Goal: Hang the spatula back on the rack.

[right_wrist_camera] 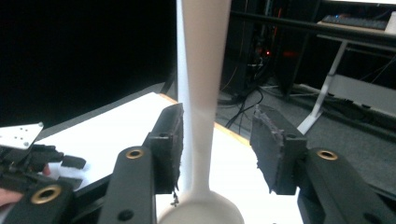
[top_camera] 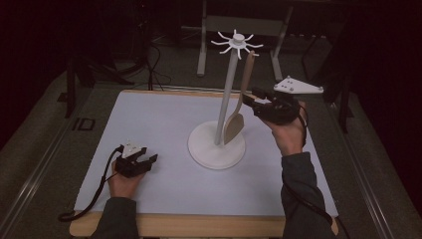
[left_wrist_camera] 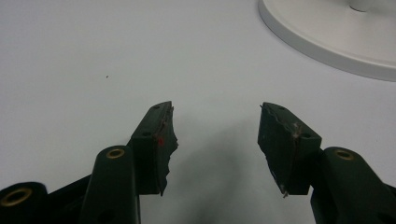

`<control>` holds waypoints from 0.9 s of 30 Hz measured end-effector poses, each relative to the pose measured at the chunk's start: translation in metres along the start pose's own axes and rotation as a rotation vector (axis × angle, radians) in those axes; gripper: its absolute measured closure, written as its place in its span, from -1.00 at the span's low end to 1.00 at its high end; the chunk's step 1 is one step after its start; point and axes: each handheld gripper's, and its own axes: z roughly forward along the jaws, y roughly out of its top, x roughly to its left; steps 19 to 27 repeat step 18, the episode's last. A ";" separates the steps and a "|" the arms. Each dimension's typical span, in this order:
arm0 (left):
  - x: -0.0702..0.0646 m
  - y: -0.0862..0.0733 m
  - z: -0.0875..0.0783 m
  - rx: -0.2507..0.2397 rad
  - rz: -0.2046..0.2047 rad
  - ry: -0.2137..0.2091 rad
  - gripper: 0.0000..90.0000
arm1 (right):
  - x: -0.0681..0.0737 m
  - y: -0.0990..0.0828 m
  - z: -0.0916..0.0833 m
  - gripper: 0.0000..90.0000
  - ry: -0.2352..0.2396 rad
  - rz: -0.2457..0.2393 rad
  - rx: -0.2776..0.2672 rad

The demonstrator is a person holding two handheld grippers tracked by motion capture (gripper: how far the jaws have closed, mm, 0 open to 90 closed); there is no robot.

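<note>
while the spatula hangs on the rack:
step: right gripper jaws apart, releasing handle.
next: withdraw clear.
left gripper: apart, idle.

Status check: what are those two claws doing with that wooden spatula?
Right gripper open, fingers astride spatula hanging on stand. Left gripper open, resting on table. Nothing blocking.

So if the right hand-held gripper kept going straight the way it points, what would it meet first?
The wooden spatula hanging from the white stand: its handle already sits between the open jaws of the right hand-held gripper.
</note>
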 end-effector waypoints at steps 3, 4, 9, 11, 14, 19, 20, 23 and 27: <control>0.000 0.000 0.000 0.000 0.000 0.001 0.02 | -0.003 -0.008 -0.001 0.15 -0.008 0.010 0.015; 0.000 0.000 0.000 0.000 0.001 0.001 0.02 | -0.004 -0.012 -0.002 0.14 -0.013 0.013 0.019; 0.000 0.000 0.000 -0.001 -0.001 0.002 0.02 | -0.008 -0.029 -0.006 0.13 -0.026 0.022 0.047; 0.000 0.000 0.000 0.000 0.000 0.003 0.02 | -0.010 -0.036 -0.008 0.13 -0.036 0.028 0.065; 0.000 0.000 0.000 0.001 -0.003 0.004 0.02 | -0.015 -0.046 -0.009 0.12 -0.055 0.031 0.095; 0.000 0.000 0.000 0.001 -0.004 0.003 0.02 | -0.020 -0.062 -0.008 0.12 -0.073 0.036 0.147; 0.000 0.000 0.000 0.001 -0.004 0.003 0.02 | -0.020 -0.062 -0.008 0.12 -0.073 0.036 0.147; 0.000 0.000 0.000 0.001 -0.004 0.003 0.02 | -0.020 -0.062 -0.008 0.12 -0.073 0.036 0.147; 0.000 0.000 0.000 0.001 -0.004 0.003 0.02 | -0.020 -0.062 -0.008 0.12 -0.073 0.036 0.147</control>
